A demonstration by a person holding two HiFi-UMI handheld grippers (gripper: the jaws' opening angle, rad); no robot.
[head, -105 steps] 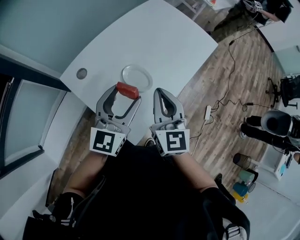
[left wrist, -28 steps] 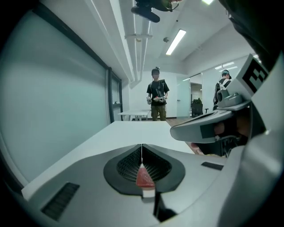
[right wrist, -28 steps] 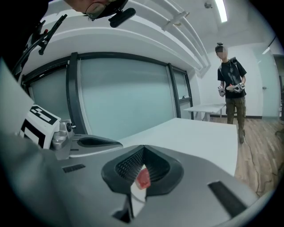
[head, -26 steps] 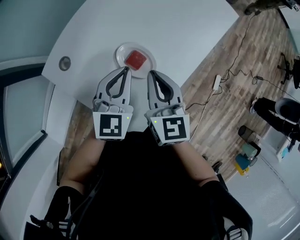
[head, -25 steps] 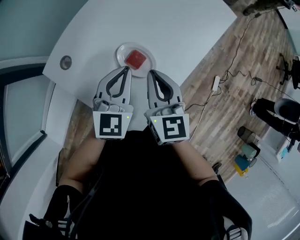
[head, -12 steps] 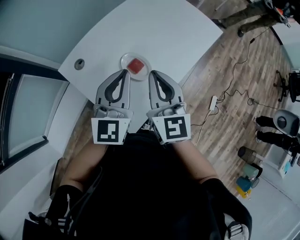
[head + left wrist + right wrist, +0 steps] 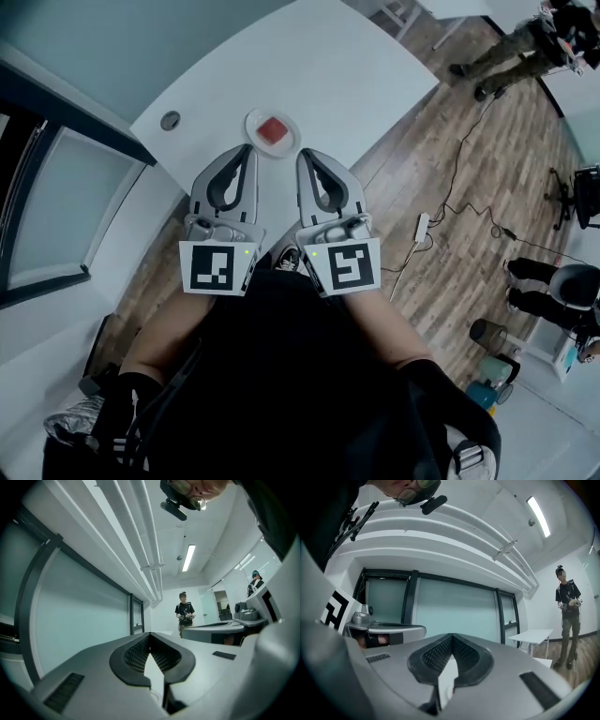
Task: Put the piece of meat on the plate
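Head view, one meat piece (image 7: 274,130) on one plate (image 7: 254,123), two hand-held grippers (image 7: 248,149) (image 7: 302,154) clenched empty

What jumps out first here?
The red meat sits on the small white plate near the table edge, top centre of the head view. Below it, the left tool and right tool hang side by side, both shut and empty.

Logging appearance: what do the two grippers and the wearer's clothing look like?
The left gripper and right gripper are light grey, with curved jaws tapering to a point and dark ribbed pads. Each ends in a white cube with black square markers and a green light. The person wears a black top.
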